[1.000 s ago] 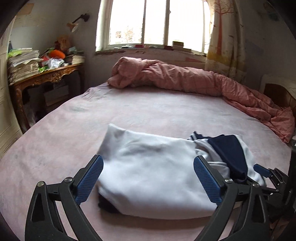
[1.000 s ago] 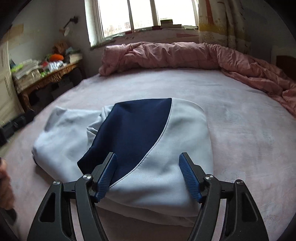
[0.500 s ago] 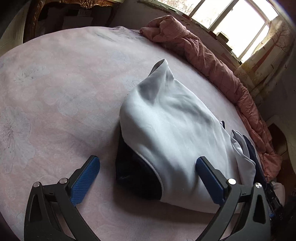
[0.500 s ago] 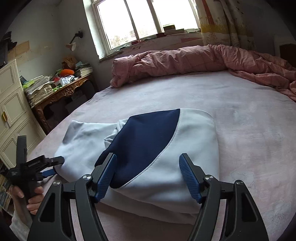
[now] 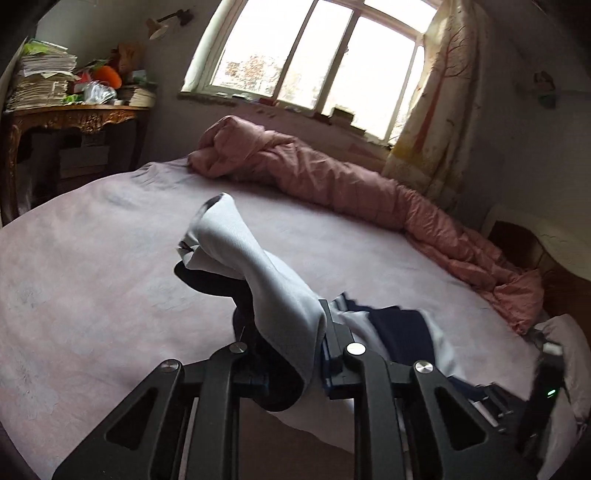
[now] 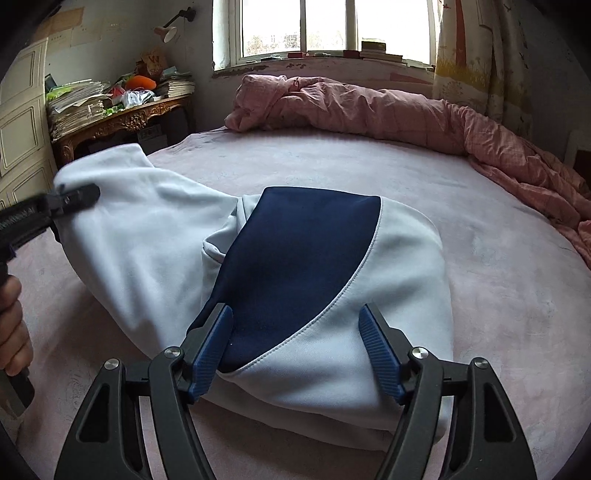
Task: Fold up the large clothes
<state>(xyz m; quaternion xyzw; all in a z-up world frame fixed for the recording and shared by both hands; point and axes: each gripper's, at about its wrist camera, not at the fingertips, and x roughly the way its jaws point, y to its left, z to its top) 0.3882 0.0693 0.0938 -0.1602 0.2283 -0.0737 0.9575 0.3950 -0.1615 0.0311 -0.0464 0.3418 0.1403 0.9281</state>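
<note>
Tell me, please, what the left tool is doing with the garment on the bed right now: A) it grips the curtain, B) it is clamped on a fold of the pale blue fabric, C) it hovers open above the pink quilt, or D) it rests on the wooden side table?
B: the left tool has just closed on a bunched fold of the pale blue garment, lifting that end off the bed.

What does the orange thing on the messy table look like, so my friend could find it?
Look left of the window for the carved wooden table against the wall, heaped with paper stacks. Near the middle of that heap, beside a crinkly clear plastic bag, lies the orange thing: small, rounded and soft-looking. It is the only bright orange spot among pale papers.
</note>
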